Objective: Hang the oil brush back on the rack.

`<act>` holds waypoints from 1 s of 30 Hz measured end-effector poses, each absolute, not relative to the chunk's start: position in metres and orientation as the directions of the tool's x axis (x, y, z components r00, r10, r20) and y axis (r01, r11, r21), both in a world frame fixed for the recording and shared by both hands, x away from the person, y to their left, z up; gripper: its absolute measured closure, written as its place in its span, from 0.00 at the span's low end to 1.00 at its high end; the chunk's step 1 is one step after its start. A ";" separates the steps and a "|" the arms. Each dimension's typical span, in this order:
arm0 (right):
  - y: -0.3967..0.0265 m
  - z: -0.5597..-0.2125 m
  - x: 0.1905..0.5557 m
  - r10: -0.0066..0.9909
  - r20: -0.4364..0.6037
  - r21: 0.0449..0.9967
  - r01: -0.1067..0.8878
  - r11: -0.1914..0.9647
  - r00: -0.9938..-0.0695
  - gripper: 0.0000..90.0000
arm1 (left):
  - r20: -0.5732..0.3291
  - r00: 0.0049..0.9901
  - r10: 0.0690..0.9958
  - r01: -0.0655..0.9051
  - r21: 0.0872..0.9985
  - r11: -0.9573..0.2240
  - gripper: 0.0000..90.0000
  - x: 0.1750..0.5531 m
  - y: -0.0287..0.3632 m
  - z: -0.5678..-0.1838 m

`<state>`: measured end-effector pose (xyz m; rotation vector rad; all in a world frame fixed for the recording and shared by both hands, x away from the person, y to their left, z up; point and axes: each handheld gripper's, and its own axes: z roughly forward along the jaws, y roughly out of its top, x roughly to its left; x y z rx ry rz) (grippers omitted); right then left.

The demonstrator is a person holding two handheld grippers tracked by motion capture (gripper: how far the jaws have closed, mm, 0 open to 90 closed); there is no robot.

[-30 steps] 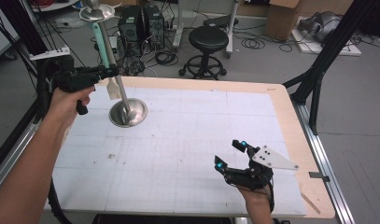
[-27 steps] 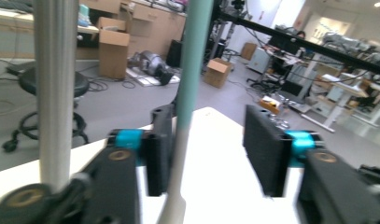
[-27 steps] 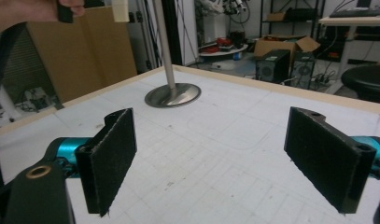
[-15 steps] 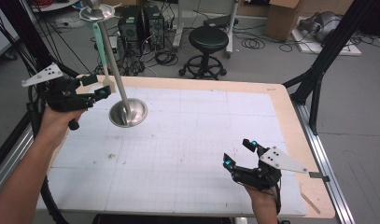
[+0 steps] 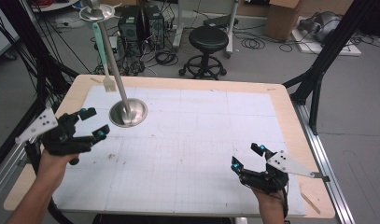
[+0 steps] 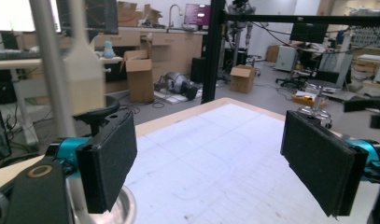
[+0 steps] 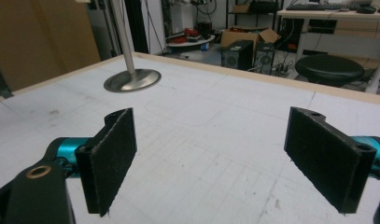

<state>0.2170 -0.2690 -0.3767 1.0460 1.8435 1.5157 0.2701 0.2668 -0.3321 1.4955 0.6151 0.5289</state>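
The left forearm reaches in low over the worktop (image 5: 187,154), its left gripper (image 5: 95,123) level and aimed at the metal stand (image 5: 128,113), just beside the round base without touching it. Its jaws have just been opening and stand wide, nothing between them. The right gripper (image 5: 247,156) hovers near the front edge, well apart from the stand, jaws spread wide and empty. One stand, with one pale brush (image 5: 102,52) hanging beside its pole; two grippers.
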 end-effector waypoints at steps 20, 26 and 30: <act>-0.267 -0.381 0.210 0.827 0.071 0.969 0.234 0.075 -0.558 0.18 | -0.100 0.728 0.678 0.125 0.992 0.011 0.21 0.235 0.260 -0.388; -0.266 -0.380 0.209 0.829 0.061 0.970 0.229 0.082 -0.557 0.18 | -0.099 0.733 0.673 0.136 0.991 -0.001 0.21 0.233 0.258 -0.391; -0.266 -0.380 0.209 0.829 0.065 0.970 0.232 0.079 -0.555 0.18 | -0.104 0.736 0.669 0.142 0.990 -0.002 0.21 0.233 0.257 -0.393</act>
